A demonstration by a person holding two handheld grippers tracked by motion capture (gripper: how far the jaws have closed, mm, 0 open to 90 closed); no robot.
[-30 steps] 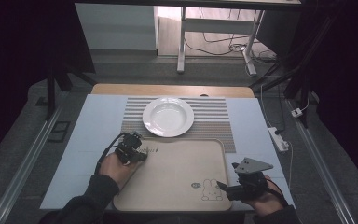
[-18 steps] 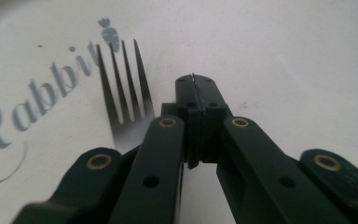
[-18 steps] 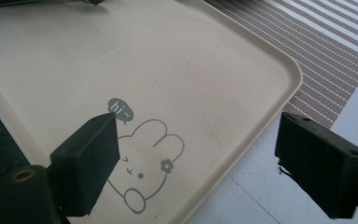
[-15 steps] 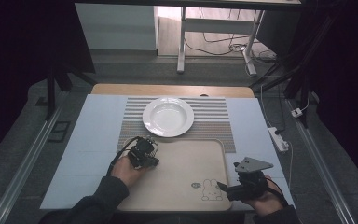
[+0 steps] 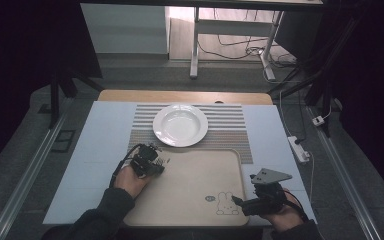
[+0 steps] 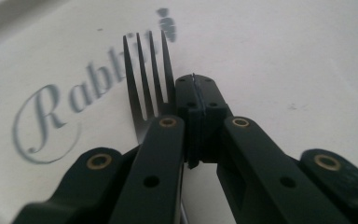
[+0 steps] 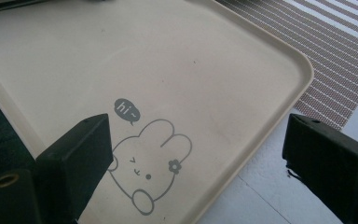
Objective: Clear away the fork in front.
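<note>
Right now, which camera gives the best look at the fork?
The left gripper view: the fork shows its four tines up close, beside the shut left gripper, over the tray's lettering. The high view shows small tines. The right gripper view: maybe a dark sliver.

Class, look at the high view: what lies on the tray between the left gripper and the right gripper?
Between the left gripper and the right gripper, the tray is bare apart from its printed rabbit, as the high view shows.

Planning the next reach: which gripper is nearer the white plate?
Left. The left gripper, shut on a fork, sits just below the white plate's near-left rim. The right gripper is open at the tray's near-right corner.
</note>
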